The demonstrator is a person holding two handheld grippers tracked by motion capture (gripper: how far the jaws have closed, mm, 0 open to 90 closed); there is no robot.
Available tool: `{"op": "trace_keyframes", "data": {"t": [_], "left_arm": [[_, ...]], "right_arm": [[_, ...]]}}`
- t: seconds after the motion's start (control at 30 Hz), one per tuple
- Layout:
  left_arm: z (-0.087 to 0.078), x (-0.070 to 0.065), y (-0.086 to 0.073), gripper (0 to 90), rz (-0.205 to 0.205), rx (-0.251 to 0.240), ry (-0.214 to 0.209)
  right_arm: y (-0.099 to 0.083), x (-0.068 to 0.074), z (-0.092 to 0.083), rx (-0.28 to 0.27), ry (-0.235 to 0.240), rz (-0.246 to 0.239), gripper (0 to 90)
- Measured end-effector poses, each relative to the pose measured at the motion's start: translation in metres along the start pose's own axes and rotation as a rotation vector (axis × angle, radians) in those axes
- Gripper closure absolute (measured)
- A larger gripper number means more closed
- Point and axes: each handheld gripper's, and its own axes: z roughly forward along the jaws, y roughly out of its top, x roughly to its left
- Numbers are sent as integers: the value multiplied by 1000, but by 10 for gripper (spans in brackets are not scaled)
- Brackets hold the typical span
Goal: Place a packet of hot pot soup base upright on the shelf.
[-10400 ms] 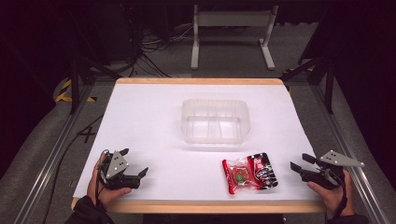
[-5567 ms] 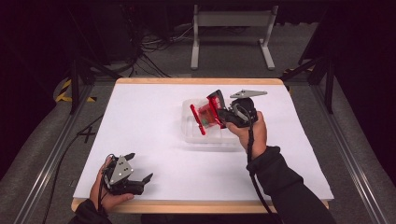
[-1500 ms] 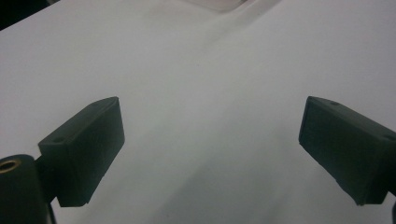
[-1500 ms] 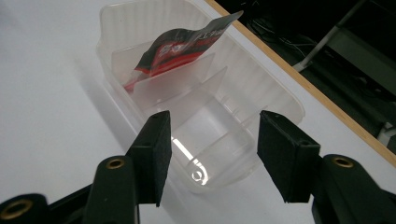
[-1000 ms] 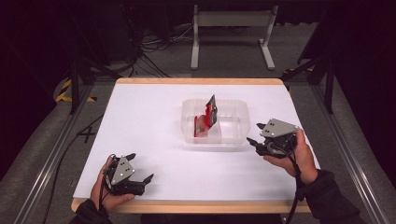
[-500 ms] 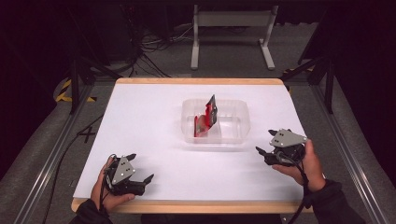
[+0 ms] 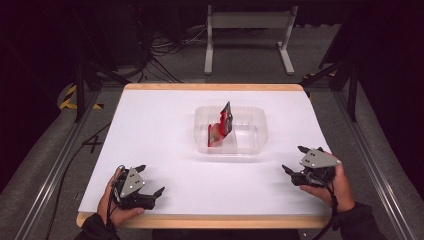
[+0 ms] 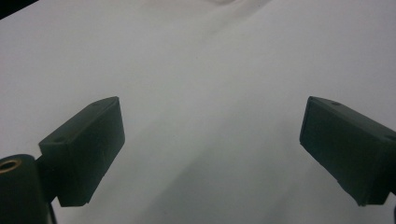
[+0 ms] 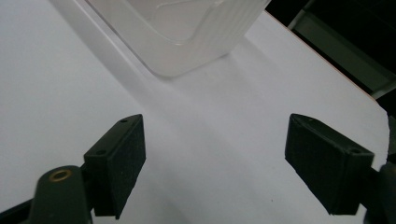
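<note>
Inside clear tub (image 7: pixel 252 145), red packet (image 7: pixel 220 129), label unreadable

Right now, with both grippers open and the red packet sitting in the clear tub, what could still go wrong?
1. The red packet stands on edge, tilted against the clear tub's wall, its top above the rim; a bump could tip it flat or out.
2. The right gripper rests close to the tub's corner; a careless forward move might shove the light tub.

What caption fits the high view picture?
Red packet stands in the clear tub; both tools rest open.
</note>
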Motion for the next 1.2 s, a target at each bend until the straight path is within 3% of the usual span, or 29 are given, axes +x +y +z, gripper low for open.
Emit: {"op": "trace_keyframes", "data": {"t": [0.47,0.73,0.83,1.07,1.2], "left_arm": [[-2,4,-1,65,-20,-13,16],[-3,10,0,67,-28,-32,25],[-5,14,0,67,-58,-68,18],[-7,21,-2,63,-98,-102,9],[-7,22,-2,62,-106,-102,12]], "right_arm": [[-45,-1,-19,-67,-61,96,157],[-70,-7,-35,-100,-87,214,146],[-80,-9,-42,-126,-101,271,147],[-86,-12,-48,-167,-132,312,156],[-87,-12,-48,-172,-136,303,156]]}}
